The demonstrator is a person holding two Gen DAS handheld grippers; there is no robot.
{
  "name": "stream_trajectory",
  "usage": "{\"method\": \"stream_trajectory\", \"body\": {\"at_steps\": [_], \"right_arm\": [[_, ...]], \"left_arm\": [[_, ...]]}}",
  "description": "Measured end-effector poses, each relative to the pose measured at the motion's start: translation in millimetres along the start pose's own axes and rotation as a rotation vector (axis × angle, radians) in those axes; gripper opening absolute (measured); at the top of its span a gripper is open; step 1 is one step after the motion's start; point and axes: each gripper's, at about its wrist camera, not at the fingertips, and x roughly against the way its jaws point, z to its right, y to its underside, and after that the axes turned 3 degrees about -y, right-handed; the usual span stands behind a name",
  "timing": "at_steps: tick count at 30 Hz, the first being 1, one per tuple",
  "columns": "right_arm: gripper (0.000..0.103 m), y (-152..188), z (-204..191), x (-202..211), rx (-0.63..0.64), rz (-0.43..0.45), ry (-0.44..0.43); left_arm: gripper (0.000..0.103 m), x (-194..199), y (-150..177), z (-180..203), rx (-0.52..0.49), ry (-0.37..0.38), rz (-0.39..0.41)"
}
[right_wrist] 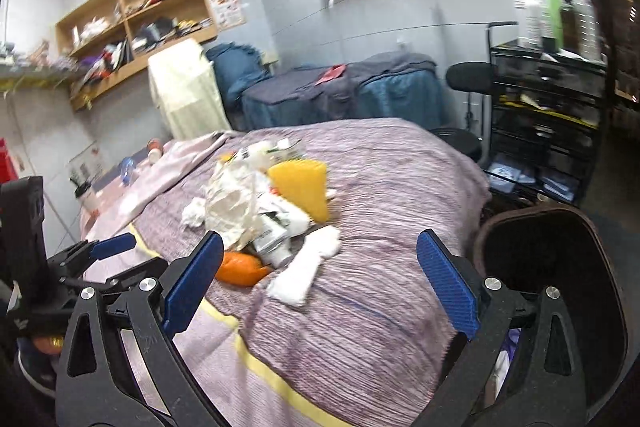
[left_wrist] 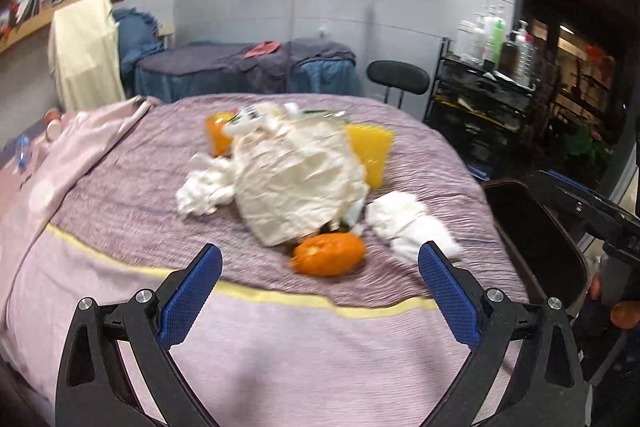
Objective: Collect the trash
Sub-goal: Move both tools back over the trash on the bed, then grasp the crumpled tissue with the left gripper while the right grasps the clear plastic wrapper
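Crumpled white paper (left_wrist: 300, 183), tissue wads (left_wrist: 404, 223), an orange peel (left_wrist: 328, 253) and a yellow sponge (left_wrist: 370, 153) lie heaped mid-bed (left_wrist: 120, 211); a dark bin (right_wrist: 552, 267) stands just beside the bed; left gripper (left_wrist: 320, 291) and right gripper (right_wrist: 320, 285) hover, jaws spread wide, holding nothing.

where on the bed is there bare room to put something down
Free: the near strip of the bedspread, from the yellow stripe to the foot, and the right side toward the bin. Crowded: the middle, with crumpled paper, tissues, orange peel.
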Motion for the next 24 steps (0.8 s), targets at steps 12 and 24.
{"method": "stream_trajectory", "body": {"at_steps": [12,24], "right_arm": [[0.096,-1,-24,-73,0.092,-0.245,0.004],[0.088,-36,-52,-147,0.124,-0.349,-0.103]], "left_arm": [[0.097,-26,1,-46,0.051,0.000,-0.078],[0.097,-37,-5,-81,0.094,-0.044,-0.094]]}}
